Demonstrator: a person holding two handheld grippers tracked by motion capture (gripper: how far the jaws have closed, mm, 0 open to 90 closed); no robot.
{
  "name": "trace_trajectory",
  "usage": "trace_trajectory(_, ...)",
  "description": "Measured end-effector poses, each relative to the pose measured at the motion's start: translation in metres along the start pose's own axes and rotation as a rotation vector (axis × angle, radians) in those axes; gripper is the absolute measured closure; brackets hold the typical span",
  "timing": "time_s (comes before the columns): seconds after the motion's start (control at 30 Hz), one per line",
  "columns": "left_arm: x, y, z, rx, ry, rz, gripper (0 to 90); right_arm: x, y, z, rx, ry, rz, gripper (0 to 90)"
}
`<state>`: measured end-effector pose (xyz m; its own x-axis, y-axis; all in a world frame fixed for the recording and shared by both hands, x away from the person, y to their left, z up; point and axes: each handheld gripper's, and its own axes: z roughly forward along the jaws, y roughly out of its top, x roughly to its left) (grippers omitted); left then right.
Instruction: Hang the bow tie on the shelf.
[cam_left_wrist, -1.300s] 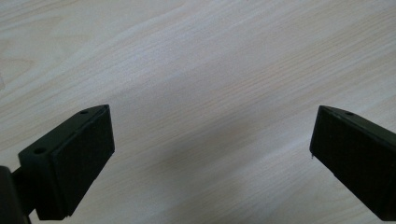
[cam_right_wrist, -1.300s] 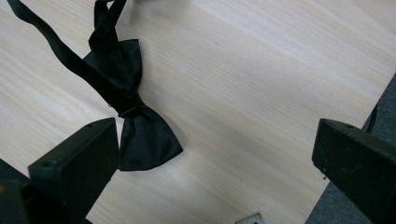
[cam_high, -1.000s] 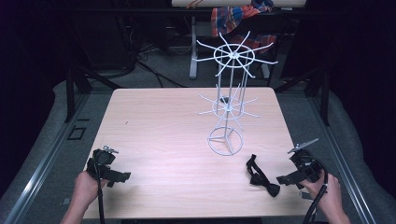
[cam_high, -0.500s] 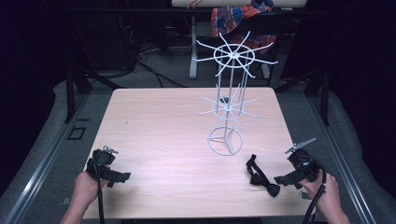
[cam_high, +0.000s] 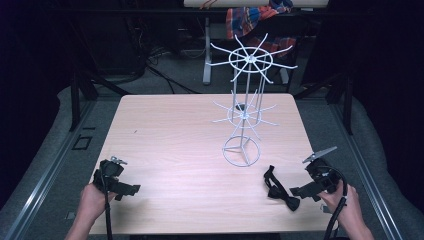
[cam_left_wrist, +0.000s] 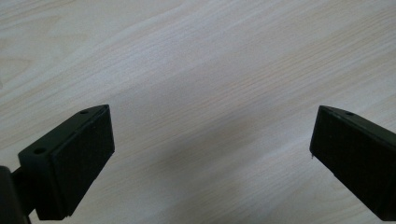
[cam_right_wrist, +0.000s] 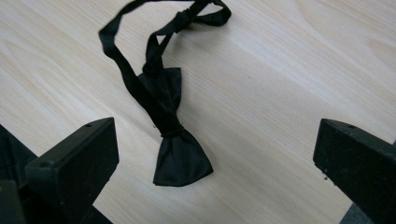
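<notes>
Nothing is hung yet: the bow tie (cam_high: 281, 187) lies flat on the near right of the table (cam_high: 170, 140), its strap looped toward the far side, clear of the wire rack (cam_high: 245, 100) standing right of centre. The right gripper (cam_high: 300, 190) rests just right of the tie, jaws wide apart and empty, aimed at it. The left gripper (cam_high: 131, 189) sits at the near left, well apart, also wide open over bare wood. By my reading, the grasp, the lift and the hanging on a rack arm all remain.
</notes>
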<state>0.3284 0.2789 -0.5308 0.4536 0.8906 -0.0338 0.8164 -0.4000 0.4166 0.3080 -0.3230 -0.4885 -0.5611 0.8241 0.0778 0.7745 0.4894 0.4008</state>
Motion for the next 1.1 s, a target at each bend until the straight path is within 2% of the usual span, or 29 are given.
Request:
trace_trajectory(0.07, 0.0, 0.0, 0.0, 0.0, 0.0, 0.002, 0.1, 0.003, 0.001, 0.001, -0.026, 0.03, 0.005, 0.0)
trace_trajectory(0.17, 0.001, 0.0, 0.0, 0.005, 0.001, 0.0, 0.0, 0.007, 0.003, 0.0, -0.047, 0.04, -0.01, 0.0)
trace_trajectory(0.27, 0.001, 0.0, 0.001, 0.005, 0.001, 0.001, 0.0, 0.012, 0.006, 0.0, -0.055, 0.042, -0.026, 0.0)
trace_trajectory(0.3, 0.001, 0.0, 0.002, 0.006, -0.001, -0.001, 0.0, 0.014, 0.007, 0.001, -0.056, 0.056, -0.025, 0.2)
trace_trajectory(0.63, 0.001, 0.001, 0.002, 0.004, 0.0, -0.001, 0.0, 0.027, 0.02, 0.009, -0.057, 0.062, -0.088, 11.2)
trace_trajectory(0.67, 0.001, 0.001, 0.002, 0.005, 0.0, -0.001, 0.0, 0.03, 0.024, 0.011, -0.065, 0.066, -0.092, 15.7)
trace_trajectory(0.7, 0.001, 0.001, 0.002, 0.005, 0.0, -0.001, 0.0, 0.03, 0.024, 0.011, -0.065, 0.066, -0.092, 15.7)
trace_trajectory(0.77, 0.001, 0.001, 0.002, 0.009, 0.002, 0.002, 0.0, 0.035, 0.029, 0.015, -0.064, 0.067, -0.106, 24.3)
trace_trajectory(0.8, 0.001, 0.001, 0.002, 0.009, 0.002, 0.002, 0.0, 0.035, 0.029, 0.015, -0.064, 0.067, -0.106, 24.3)
trace_trajectory(0.9, 0.0, 0.0, 0.002, 0.008, 0.004, 0.003, 0.0, 0.046, 0.035, 0.019, -0.055, 0.068, -0.126, 43.0)
trace_trajectory(0.93, 0.0, 0.0, 0.002, 0.008, 0.004, 0.003, 0.0, 0.046, 0.035, 0.019, -0.055, 0.068, -0.126, 43.0)
trace_trajectory(0.97, 0.001, 0.0, 0.003, 0.011, 0.004, 0.002, 0.0, 0.05, 0.036, 0.02, -0.05, 0.058, -0.138, 54.1)
trace_trajectory(1.0, 0.001, 0.0, 0.003, 0.011, 0.004, 0.002, 0.0, 0.05, 0.036, 0.02, -0.05, 0.058, -0.138, 54.1)
trace_trajectory(1.1, 0.001, 0.0, 0.002, 0.01, 0.003, 0.0, 0.0, 0.053, 0.036, 0.02, -0.039, 0.049, -0.145, 68.9)
